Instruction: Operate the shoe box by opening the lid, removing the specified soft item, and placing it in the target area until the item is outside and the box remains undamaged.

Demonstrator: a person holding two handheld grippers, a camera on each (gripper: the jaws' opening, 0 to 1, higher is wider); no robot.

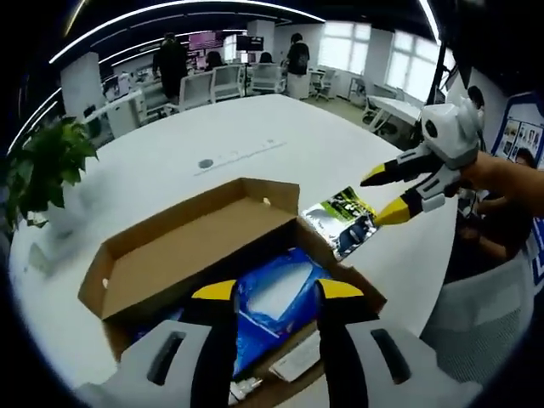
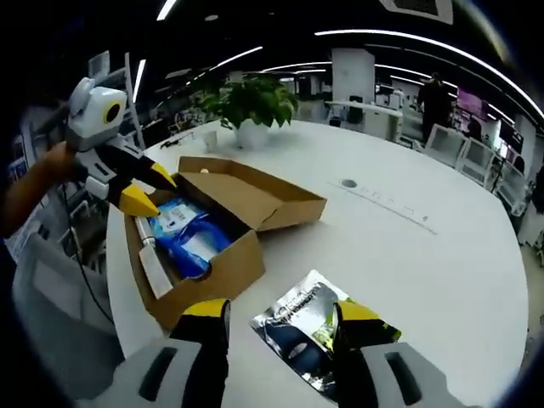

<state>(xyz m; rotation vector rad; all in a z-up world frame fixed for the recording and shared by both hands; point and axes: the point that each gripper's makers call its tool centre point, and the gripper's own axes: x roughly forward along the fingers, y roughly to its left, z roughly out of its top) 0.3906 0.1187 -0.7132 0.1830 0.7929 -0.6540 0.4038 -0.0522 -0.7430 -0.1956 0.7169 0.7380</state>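
The brown shoe box (image 1: 127, 314) stands open on the white table, its lid (image 1: 183, 255) folded back flat. Inside lies a soft blue plastic-wrapped item (image 1: 276, 302), also visible as the blue item (image 2: 191, 238) in the right gripper view. My left gripper (image 1: 277, 290) hovers open just above it, and it appears as the left gripper (image 2: 149, 189) over the box's near end. A silvery printed packet (image 2: 306, 327) lies on the table beside the box (image 2: 221, 272). My right gripper (image 2: 280, 313) stands open around that packet (image 1: 344, 221), jaws apart, and shows as the right gripper (image 1: 384, 194).
A potted plant (image 2: 251, 98) and a white cup stand on the table past the box. A white paper strip (image 2: 155, 268) lies along the box's inner edge. The round table (image 2: 408, 255) has a cable grommet (image 2: 348, 183). Office chairs and people are far behind.
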